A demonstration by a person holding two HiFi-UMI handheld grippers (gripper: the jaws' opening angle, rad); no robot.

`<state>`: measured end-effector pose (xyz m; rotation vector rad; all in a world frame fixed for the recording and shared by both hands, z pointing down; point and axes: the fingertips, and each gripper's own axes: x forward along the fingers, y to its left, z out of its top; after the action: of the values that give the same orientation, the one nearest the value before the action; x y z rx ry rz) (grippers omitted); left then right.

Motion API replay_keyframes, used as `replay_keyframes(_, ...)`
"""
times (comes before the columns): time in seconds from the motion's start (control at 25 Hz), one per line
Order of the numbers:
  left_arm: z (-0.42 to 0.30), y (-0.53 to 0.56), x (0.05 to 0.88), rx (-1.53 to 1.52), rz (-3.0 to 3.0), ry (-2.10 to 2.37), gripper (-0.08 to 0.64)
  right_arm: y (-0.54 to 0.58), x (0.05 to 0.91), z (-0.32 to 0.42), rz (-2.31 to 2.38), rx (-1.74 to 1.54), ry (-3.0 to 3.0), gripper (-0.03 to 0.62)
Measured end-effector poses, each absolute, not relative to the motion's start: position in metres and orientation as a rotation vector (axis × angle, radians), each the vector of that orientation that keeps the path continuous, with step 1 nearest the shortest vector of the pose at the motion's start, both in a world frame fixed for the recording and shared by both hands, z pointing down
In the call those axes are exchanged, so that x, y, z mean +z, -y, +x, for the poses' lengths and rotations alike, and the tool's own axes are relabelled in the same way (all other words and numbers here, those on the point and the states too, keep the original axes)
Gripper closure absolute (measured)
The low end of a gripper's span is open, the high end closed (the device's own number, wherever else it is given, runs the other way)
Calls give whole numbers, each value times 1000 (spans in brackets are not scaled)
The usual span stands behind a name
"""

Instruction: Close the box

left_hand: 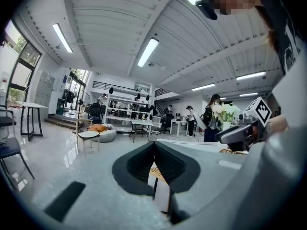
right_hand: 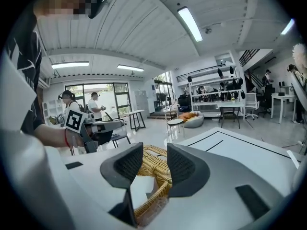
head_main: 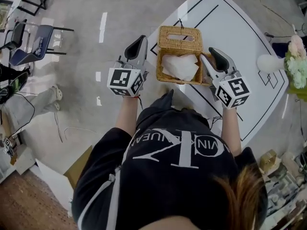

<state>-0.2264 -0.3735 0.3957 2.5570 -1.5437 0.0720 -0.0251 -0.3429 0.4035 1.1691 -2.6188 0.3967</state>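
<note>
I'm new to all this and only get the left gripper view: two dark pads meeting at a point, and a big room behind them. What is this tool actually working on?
Observer: The head view shows a wicker box on a white board, with its lid swung open on the far side and white paper inside.
Visitor: Is my tool touching it?
Observer: No. The left gripper is beside the box's left wall, with a gap between them.
Visitor: And the other tool?
Observer: In the right gripper view, the right gripper has its jaws on either side of the box's right wall, and wicker fills the gap.
</note>
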Motion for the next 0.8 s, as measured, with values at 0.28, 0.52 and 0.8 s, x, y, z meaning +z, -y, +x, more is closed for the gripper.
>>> replay_keyframes(0.28,-237,401,408,72,2582,1454,549,375,403,-37,1202,401,2530,436)
replay_keyframes(0.52,-233,409,429,62,2534,1431,549,402,418,-32,1133,446,2462,436)
replay_keyframes(0.8,-231,417,449,101,2489,1437,549,438,464,-25,997,641,2345,432)
